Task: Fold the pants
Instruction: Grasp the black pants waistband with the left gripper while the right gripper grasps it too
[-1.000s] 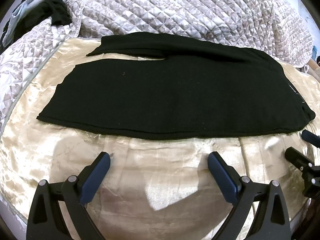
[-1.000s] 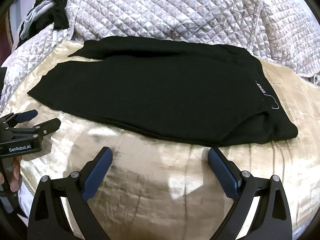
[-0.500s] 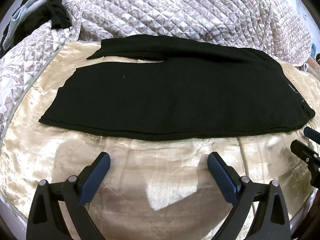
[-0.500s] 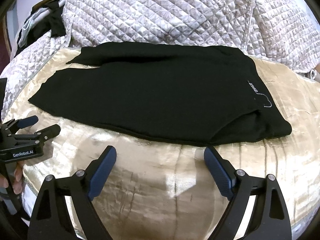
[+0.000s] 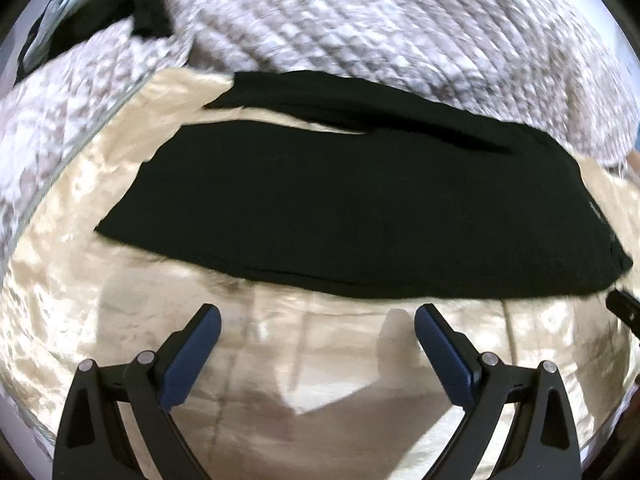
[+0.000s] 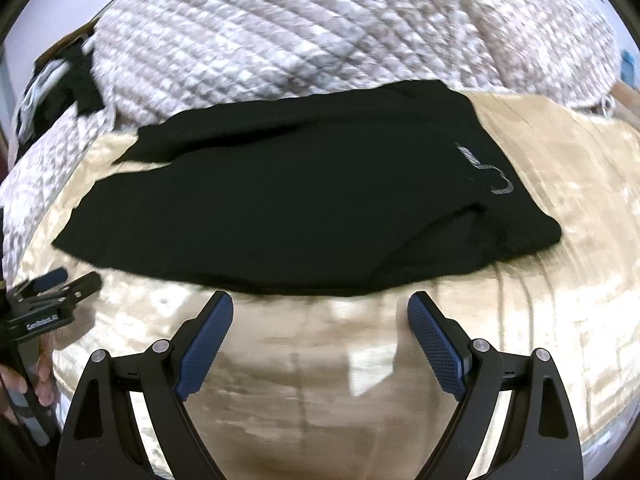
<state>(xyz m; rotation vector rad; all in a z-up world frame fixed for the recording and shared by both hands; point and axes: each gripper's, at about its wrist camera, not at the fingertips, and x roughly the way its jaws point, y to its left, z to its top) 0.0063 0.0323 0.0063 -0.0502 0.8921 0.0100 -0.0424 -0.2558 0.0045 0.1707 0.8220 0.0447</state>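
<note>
Black pants lie flat across a shiny cream sheet, legs to the left and waist to the right. In the right wrist view the same pants show a small grey logo near the waist. My left gripper hovers just in front of the pants' near edge, open, with nothing between its blue pads. My right gripper is also open and empty, close to the near hem by the waist end. The left gripper shows from the side at the left edge of the right wrist view.
A quilted grey-white blanket is bunched behind the pants. Dark and pale clothing lies heaped at the far left. A hand holds the left gripper's handle. The cream sheet extends to the right of the waist.
Both views have shifted and rolled a little, and both are now blurred by motion. The right gripper's tip has slid toward the right edge of the left wrist view. The pants lie unchanged.
</note>
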